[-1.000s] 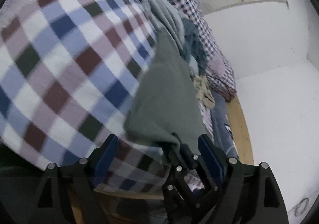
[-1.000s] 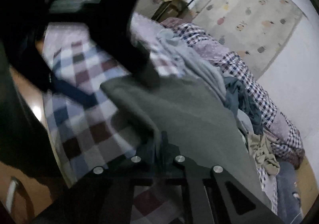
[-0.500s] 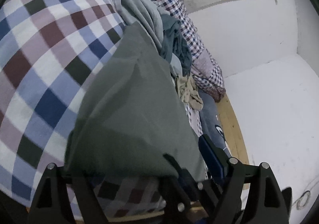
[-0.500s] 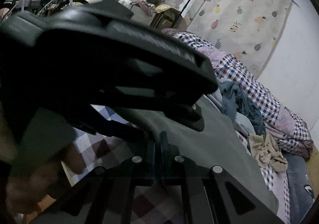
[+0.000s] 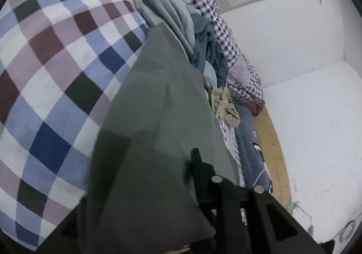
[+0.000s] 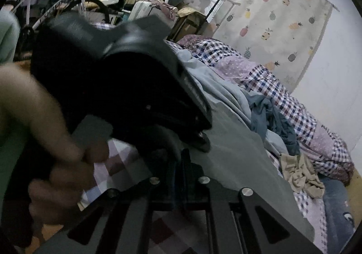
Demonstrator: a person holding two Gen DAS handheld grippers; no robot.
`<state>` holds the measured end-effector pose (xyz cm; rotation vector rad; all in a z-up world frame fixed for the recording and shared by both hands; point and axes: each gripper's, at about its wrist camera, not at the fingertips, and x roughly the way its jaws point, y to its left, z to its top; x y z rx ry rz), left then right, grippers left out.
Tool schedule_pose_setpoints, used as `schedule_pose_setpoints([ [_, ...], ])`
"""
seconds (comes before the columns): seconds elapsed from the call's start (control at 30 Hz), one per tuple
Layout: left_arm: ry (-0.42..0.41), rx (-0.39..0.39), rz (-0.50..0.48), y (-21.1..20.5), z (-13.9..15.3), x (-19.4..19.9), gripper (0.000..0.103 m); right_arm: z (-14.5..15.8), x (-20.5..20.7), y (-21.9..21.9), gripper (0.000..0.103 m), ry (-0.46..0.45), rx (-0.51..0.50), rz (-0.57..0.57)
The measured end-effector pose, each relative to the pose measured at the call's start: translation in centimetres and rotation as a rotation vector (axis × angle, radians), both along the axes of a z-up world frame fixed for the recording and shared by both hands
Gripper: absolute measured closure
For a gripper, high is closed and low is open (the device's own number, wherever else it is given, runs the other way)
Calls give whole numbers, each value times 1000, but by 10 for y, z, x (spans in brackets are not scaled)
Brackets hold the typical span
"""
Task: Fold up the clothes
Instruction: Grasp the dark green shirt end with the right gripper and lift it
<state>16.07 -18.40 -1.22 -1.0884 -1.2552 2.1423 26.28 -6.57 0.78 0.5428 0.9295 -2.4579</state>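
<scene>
Both wrist cameras sit close above the bed (image 5: pixel 56 68) – the left looks down its length toward the white wall (image 5: pixel 282 39). The right faces the curtain (image 6: pixel 278 19); both share the grey-green cloth (image 5: pixel 158 129) and clothes heap (image 6: pixel 271 118).

Hiding the left gripper (image 5: pixel 158 186) jaws beneath the grey-green garment (image 5: pixel 158 107) at lower centre; blurring the hand (image 6: pixel 56 163) at lower left; blocking the right gripper (image 6: pixel 181 163) tips.
</scene>
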Motion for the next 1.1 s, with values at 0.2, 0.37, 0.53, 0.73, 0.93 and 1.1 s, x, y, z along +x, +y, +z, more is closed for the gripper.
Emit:
schedule_pose_setpoints([
  [0.2,48,12,-11,-1,15,-3,95,-12,0,21,40,96,78,-106],
  [0.37,52,26,-14,-2,20,-7,95,-16,-17,59,38,113,112,-256],
  [0.53,66,33,-26,-5,25,-10,96,-18,-32,113,38,96,145,-433],
  [0.73,75,42,-37,-7,28,-12,96,-14,-30,181,38,81,200,-619],
  [0.93,72,69,-21,-8,29,-12,96,-27,-19,215,38,78,344,-677],
  [1.1,65,94,1,-8,29,-13,96,-29,-8,224,67,58,370,-687],
])
